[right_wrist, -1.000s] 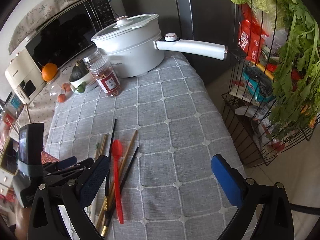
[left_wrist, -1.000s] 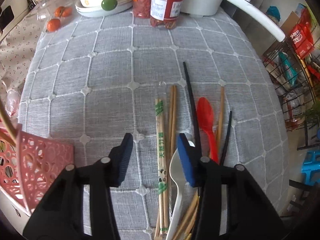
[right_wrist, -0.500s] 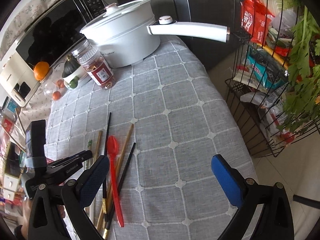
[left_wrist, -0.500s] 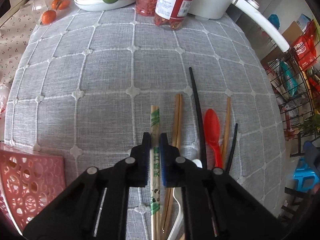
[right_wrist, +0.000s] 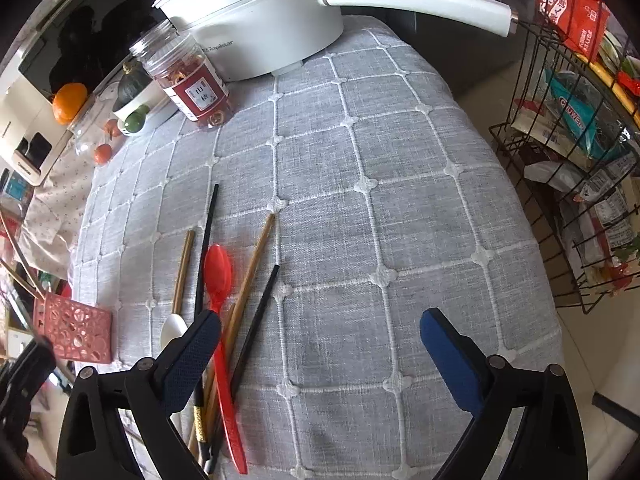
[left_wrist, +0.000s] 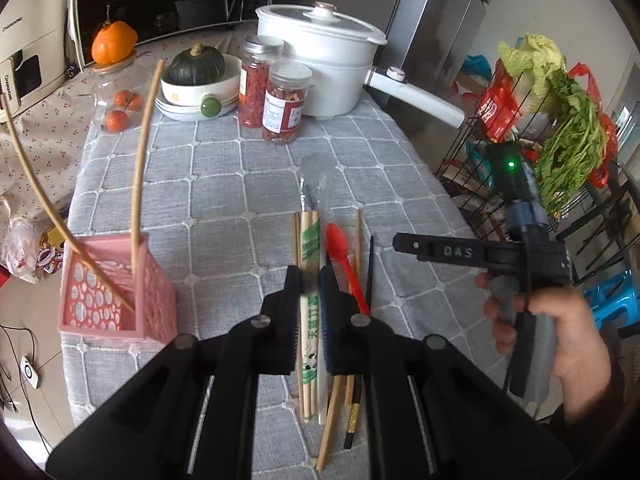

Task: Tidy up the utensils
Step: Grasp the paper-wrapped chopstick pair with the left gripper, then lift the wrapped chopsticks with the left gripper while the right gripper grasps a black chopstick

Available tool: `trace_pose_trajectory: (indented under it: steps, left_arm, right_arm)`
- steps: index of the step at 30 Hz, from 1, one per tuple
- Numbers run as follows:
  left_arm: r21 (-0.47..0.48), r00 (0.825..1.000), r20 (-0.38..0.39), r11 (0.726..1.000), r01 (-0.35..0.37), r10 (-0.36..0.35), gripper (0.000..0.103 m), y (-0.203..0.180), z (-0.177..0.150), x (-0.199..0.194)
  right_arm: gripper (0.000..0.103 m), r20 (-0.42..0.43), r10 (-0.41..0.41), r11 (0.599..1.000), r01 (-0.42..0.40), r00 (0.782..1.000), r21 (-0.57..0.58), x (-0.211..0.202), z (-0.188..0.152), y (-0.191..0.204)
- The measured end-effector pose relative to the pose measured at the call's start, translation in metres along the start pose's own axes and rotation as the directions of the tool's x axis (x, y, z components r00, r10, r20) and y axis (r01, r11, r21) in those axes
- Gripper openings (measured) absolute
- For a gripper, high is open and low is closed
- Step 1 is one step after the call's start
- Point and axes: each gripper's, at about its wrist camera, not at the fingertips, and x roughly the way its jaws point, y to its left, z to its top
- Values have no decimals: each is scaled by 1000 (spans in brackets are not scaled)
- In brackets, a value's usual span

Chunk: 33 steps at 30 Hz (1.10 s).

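My left claw (left_wrist: 310, 280) is clamped narrow on the wrapped chopsticks (left_wrist: 310, 264), which run straight out between its pads above the grey tablecloth (left_wrist: 224, 184), with the pink basket (left_wrist: 116, 304) off to its left. My right claw (right_wrist: 320, 332) is wide with its jaws closing and nothing between them; the red spoon (right_wrist: 218, 276) and loose chopsticks (right_wrist: 256, 248) lie just beside its left finger (right_wrist: 192, 356).

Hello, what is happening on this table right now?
A person is sorting utensils with two handheld grippers. The left gripper is shut on a wrapped pair of chopsticks, near the pink basket. The right gripper is closing with nothing between its jaws, above the red spoon and loose chopsticks on the grey tablecloth.
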Motion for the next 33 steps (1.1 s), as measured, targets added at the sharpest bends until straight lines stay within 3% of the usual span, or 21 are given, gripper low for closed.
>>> trace_pose_trajectory:
  steps: [2,7,13,19,26,27,33]
  left_arm:
    - [-16,1000,19,1000,9,-8,11,7,-3,-10]
    - [-41,997,71,999,15,-12,10,24,-7,-30]
    - [-35,996,89,999,6,-3,10,37,-14,-41]
    - [-38,998,70,999,7,-4,10,46,-19,-40]
    - [-42,999,52,999,-1,3,10,48,-22,-33]
    - [-40,999,52,999,-7,9,10,47,-22,-32]
    - [-24,998,63,999,-27,28,11,40,-25,-33]
  right_arm:
    - [88,8,24,1000,-24,1000,5,3,4,4]
    - [52,4,129,991,-129,992,21,21,22,23]
    - [25,-3,179,982,-179,984,-64,48,36,65]
    - [16,-18,90,985,-91,996,-149,74,41,89]
    - [13,41,-2,963,13,999,-269,81,35,113]
    - [8,51,-3,962,17,999,-271,81,34,113]
    - [5,75,46,977,-29,996,-213,64,33,95]
